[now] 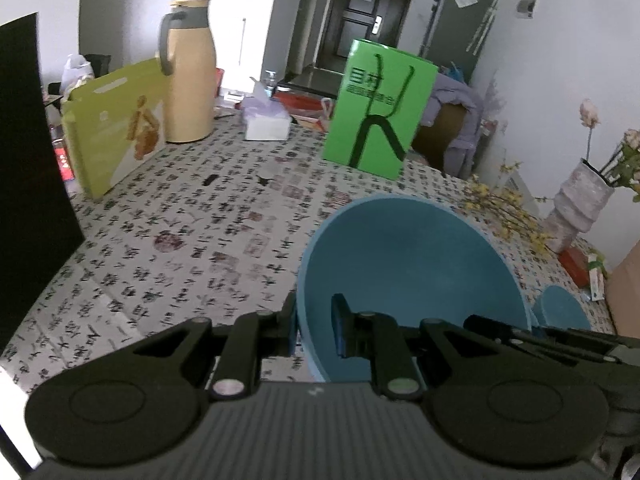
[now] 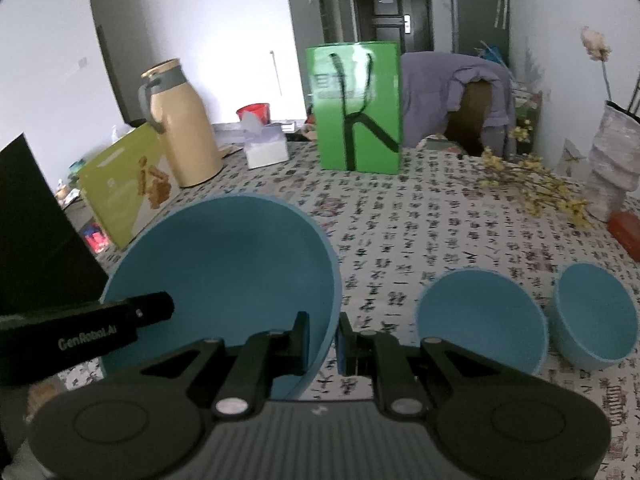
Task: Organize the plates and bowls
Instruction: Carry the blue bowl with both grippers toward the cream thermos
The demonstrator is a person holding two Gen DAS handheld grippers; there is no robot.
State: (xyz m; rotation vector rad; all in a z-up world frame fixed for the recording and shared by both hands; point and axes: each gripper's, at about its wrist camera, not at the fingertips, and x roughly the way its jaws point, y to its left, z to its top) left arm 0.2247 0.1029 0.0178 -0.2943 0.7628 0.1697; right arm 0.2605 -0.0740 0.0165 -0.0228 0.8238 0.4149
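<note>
Left gripper (image 1: 316,326) and right gripper (image 2: 323,340) both clamp opposite rims of large blue bowl (image 2: 224,264), two smaller blue bowls (image 2: 480,316) right of right gripper.

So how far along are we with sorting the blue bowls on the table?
Early on. Nothing looks stacked yet. In hand: the large blue bowl, its rim clamped by both the left gripper and the right gripper, one on each side. Left to do: two small blue bowls sit apart, side by side on the tablecloth. No plates are in view.
</note>
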